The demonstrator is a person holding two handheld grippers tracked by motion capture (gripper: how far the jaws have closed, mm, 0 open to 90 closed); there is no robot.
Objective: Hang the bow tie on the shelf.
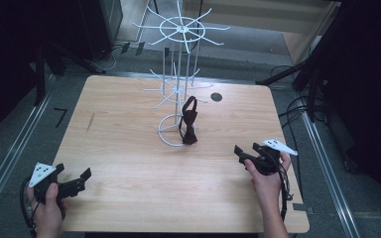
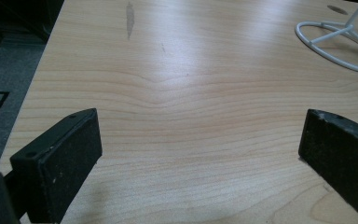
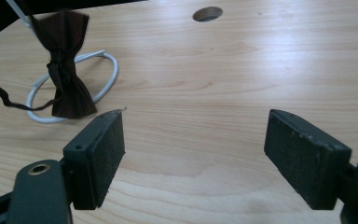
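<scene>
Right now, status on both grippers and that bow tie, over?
Left gripper open, empty, near table corner. Right gripper open, empty, short of the bow tie. Bow tie hanging on white wire rack. Nothing between.

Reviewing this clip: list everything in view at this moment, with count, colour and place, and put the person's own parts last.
Table: one, light wood, centre of the high view.
Display rack: one, white wire with hook arms, ring base on the table's far middle.
Bow tie: one, dark brown, hanging from a low hook of the rack, its lower end at the ring base.
Round hole: one, dark, in the tabletop right of the rack.
Left gripper: one, black, near-left table edge, jaws apart, holding nothing.
Right gripper: one, black, near-right of the table, jaws apart, holding nothing.
Hands: two, one holding each gripper.
</scene>
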